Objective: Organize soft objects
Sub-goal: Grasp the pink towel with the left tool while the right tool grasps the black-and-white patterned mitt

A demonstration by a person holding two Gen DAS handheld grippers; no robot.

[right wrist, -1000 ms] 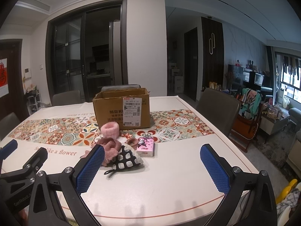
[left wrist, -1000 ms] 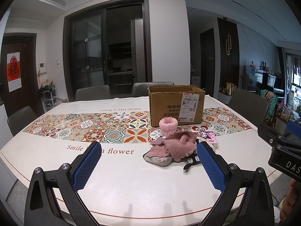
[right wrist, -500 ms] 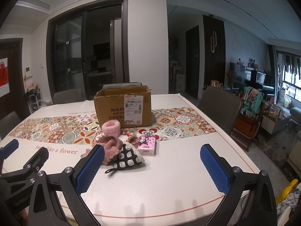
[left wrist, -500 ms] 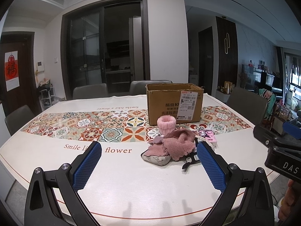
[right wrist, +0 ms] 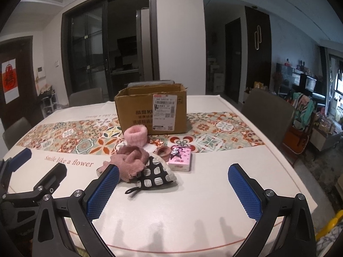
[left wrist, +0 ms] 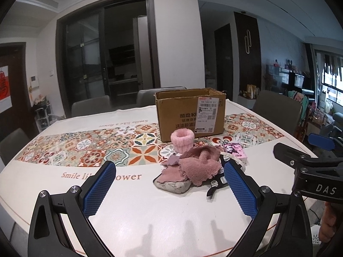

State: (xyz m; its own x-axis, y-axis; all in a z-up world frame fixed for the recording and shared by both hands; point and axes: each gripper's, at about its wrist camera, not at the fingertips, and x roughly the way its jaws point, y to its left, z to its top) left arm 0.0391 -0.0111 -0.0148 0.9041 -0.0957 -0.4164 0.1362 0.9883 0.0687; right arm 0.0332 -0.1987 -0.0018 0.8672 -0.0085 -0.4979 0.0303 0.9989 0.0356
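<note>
Cardboard box (right wrist: pixel 151 109) at mid-table (right wrist: pixel 203 203), open side up, on the patterned runner (right wrist: pixel 214 132). Fuzzy band (right wrist: pixel 136 136) upright just before the box, left of centre. Nearer still, crumpled cloth (right wrist: pixel 130 160) draped over a flat pouch (left wrist: pixel 171 185). Patterned mitt (right wrist: pixel 155 173) touching the cloth on the right. Tissue pack (right wrist: pixel 180 158) just beside the mitt, right. Small ring (right wrist: pixel 163 151) between tissue pack and band. Chairs (right wrist: pixel 268 115) behind and right of the table.
</note>
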